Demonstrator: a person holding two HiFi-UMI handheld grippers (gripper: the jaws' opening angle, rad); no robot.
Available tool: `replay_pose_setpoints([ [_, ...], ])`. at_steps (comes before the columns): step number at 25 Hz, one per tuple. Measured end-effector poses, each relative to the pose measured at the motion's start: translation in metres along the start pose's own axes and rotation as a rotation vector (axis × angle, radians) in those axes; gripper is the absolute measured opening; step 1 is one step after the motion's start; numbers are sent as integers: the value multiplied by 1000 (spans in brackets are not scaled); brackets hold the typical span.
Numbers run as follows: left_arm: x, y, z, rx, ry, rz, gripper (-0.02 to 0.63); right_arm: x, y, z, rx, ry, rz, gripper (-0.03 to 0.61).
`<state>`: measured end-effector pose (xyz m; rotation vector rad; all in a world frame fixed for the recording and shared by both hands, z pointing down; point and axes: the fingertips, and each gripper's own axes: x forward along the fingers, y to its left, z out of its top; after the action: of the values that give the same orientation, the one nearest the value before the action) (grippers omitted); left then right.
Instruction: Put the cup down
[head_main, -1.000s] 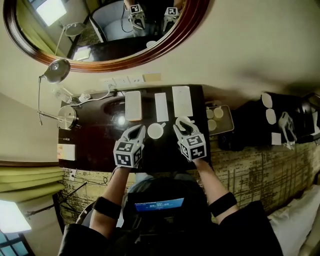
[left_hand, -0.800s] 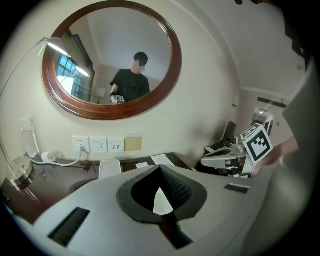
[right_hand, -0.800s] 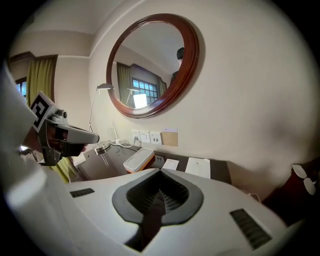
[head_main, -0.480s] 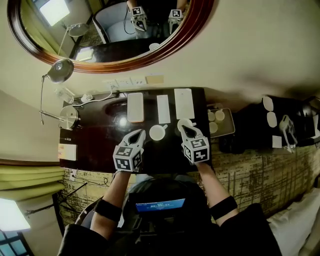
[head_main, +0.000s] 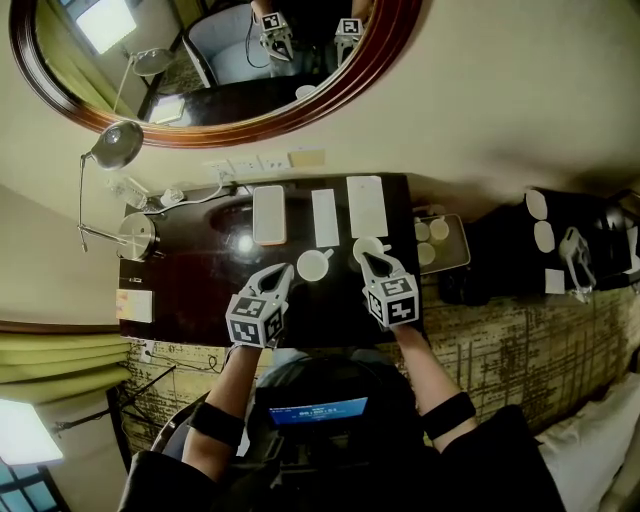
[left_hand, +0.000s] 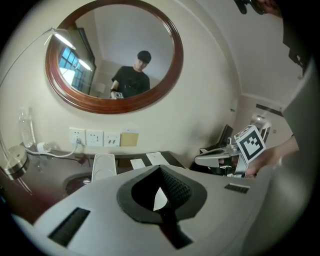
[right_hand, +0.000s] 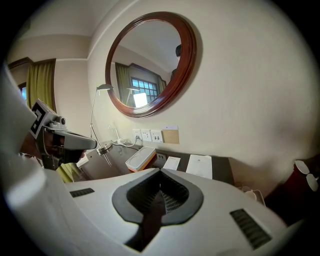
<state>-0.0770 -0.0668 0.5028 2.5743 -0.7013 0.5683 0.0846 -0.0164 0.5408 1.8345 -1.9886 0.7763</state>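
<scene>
Draw left gripper (head_main: 284, 269) and right gripper (head_main: 367, 257), both pinched narrow either side of the cup (head_main: 313, 264) on the surface (head_main: 190, 290), straight back without nudging it.

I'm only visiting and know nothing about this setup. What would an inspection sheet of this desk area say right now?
Surface: dark glossy desk, with a light reflected on it.
Job's things: white cup upright on the desk between the grippers, not held.
Clutter: white box, narrow card, wider card, tray holding small round items.
Grippers: left gripper shut, empty; right gripper shut, empty.
Cables: white cable running from the wall sockets.
Surroundings: wood-framed mirror, desk lamp.
</scene>
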Motion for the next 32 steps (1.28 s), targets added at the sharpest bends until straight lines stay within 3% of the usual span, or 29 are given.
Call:
replay_pose_setpoints([
  [8, 13, -8, -10, 95, 65, -15, 6, 0, -1, -8, 23, 15, 12, 12],
  [16, 35, -32, -22, 397, 235, -187, 234, 5, 6, -16, 30, 41, 33, 12],
  [18, 41, -38, -33, 571, 306, -252, 317, 6, 9, -19, 31, 49, 39, 12],
  [19, 45, -39, -44, 706, 345, -299, 363, 7, 11, -21, 27, 53, 42, 12],
  [21, 49, -40, -68, 1022, 425, -412, 393, 8, 14, -26, 18, 63, 45, 12],
  [23, 53, -35, -92, 1258, 493, -500, 432, 9, 17, -35, 26, 73, 41, 12],
  [26, 68, -18, -116, 1474, 554, -546, 478, 10, 17, -51, 64, 90, 33, 12],
  [29, 93, -1, -122, 1681, 582, -560, 482, 15, 16, -67, 90, 110, 33, 12],
  [32, 108, 0, -127, 1795, 590, -614, 482, 19, 17, -81, 114, 123, 31, 12],
])
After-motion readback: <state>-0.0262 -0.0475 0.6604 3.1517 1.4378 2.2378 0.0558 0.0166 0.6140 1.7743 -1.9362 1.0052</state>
